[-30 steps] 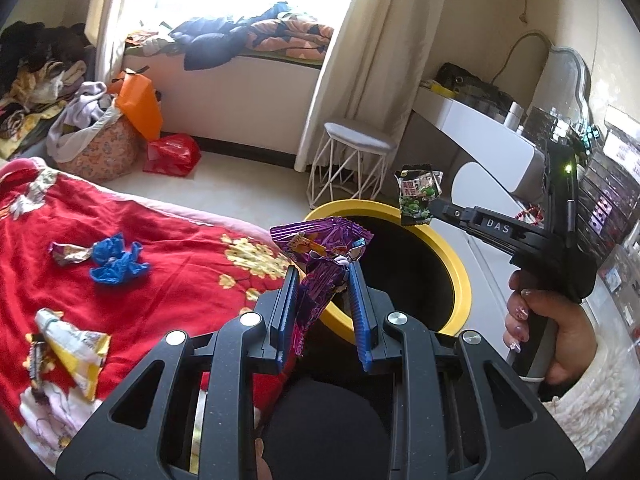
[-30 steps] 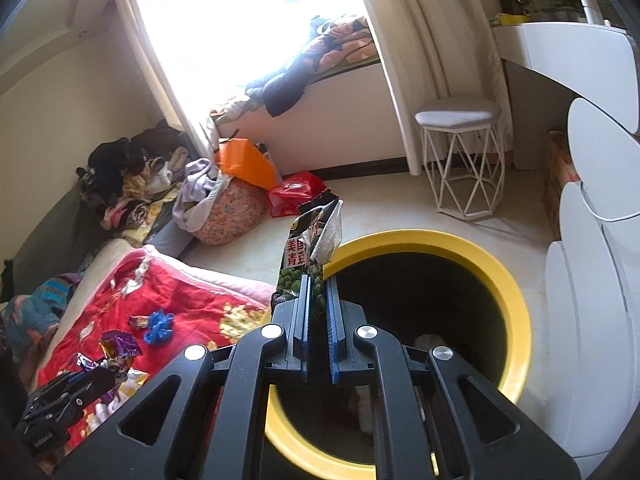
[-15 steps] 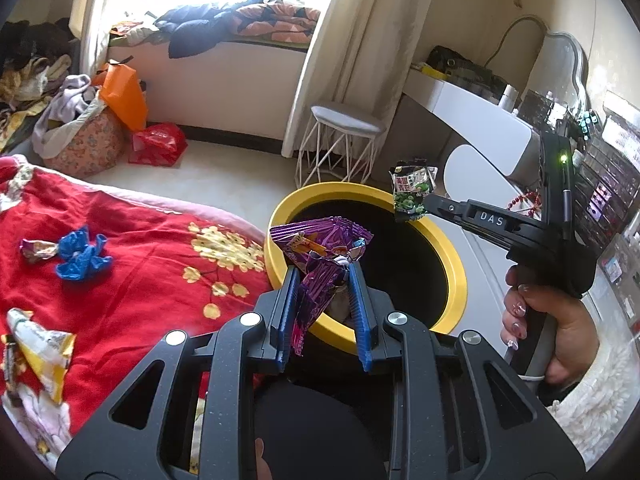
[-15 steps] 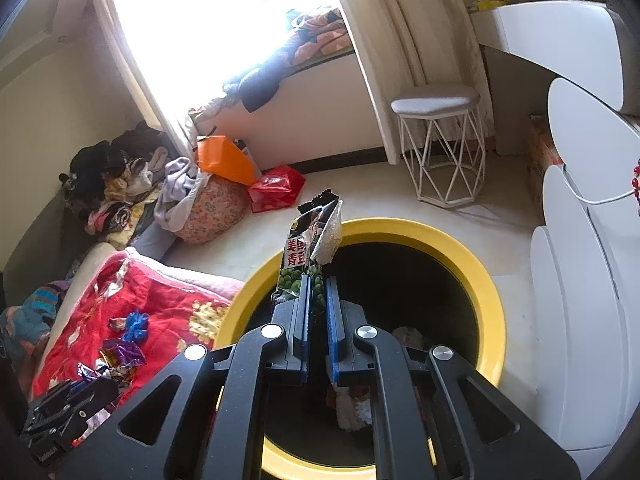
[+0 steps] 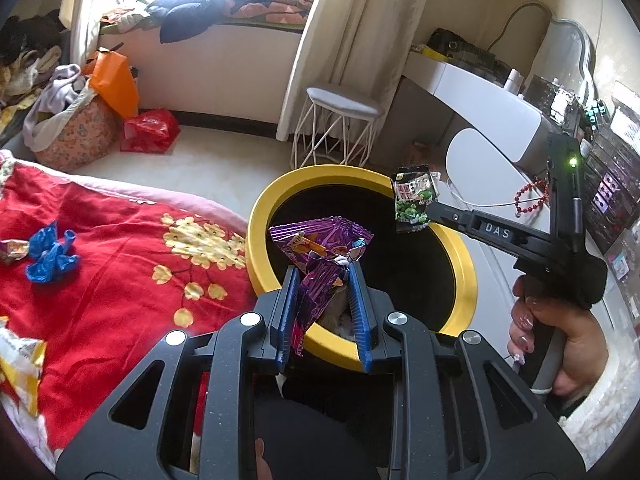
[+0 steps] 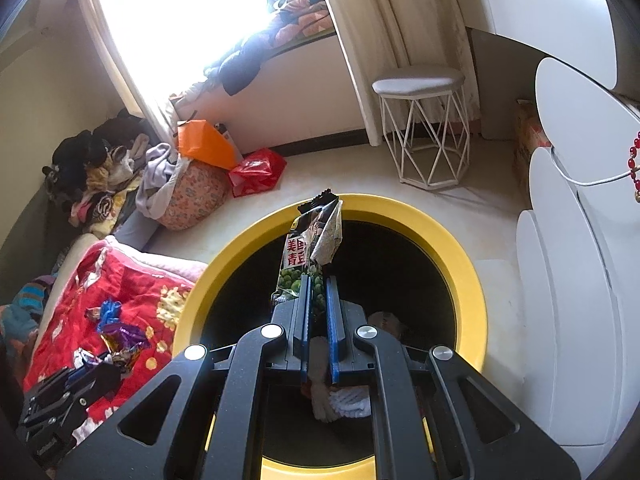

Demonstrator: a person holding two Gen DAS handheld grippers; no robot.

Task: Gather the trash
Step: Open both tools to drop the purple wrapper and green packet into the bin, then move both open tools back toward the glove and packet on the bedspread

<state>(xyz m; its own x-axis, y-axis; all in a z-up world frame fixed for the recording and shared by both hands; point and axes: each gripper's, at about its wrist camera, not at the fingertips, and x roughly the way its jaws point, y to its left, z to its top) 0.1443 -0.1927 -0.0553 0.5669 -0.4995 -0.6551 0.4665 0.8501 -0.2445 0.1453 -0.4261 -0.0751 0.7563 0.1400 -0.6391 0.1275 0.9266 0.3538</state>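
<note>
My left gripper (image 5: 324, 276) is shut on a purple snack wrapper (image 5: 320, 248) and holds it over the near rim of a round bin with a yellow rim (image 5: 260, 216). My right gripper (image 6: 318, 280) is shut on a green pea snack packet (image 6: 308, 256) and holds it above the bin's dark opening, over its yellow rim (image 6: 460, 256). The right gripper also shows in the left wrist view (image 5: 430, 210) with its packet (image 5: 412, 200) at the bin's far right rim. White crumpled trash (image 6: 340, 396) lies inside the bin.
A red bedspread (image 5: 112, 264) on the left carries a blue wrapper (image 5: 50, 256) and a yellow-white wrapper (image 5: 18, 364). A white wire stool (image 5: 340, 128), a white desk (image 5: 480, 96), an orange bag (image 5: 114, 82) and a red bag (image 5: 150, 130) stand beyond.
Both grippers have moved forward with their wrappers, closer over the bin. The bin now fills more of both views. Both grips are unchanged.
</note>
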